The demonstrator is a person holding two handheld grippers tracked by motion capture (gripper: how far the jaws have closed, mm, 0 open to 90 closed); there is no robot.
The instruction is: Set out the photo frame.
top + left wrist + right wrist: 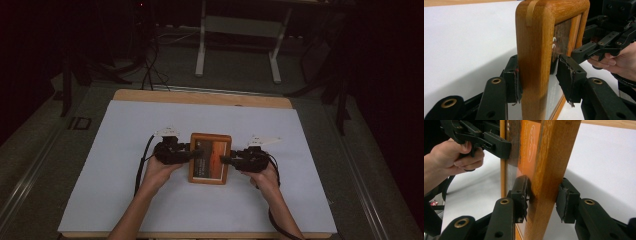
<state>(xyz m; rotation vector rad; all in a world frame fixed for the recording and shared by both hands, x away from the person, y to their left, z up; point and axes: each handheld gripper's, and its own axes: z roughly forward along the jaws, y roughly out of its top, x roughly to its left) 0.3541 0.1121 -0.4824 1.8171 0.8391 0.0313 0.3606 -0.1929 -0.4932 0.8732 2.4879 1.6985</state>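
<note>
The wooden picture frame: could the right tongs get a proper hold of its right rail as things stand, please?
Probably yes. The right tongs already straddle the wooden picture frame, one jaw on each face of its right rail, nothing between them. The outer pad seems slightly off the wood, so the grip may not be closed.

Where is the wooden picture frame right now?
In the high view, the wooden picture frame sits mid-table on the white sheet, between the left gripper and right gripper.
</note>
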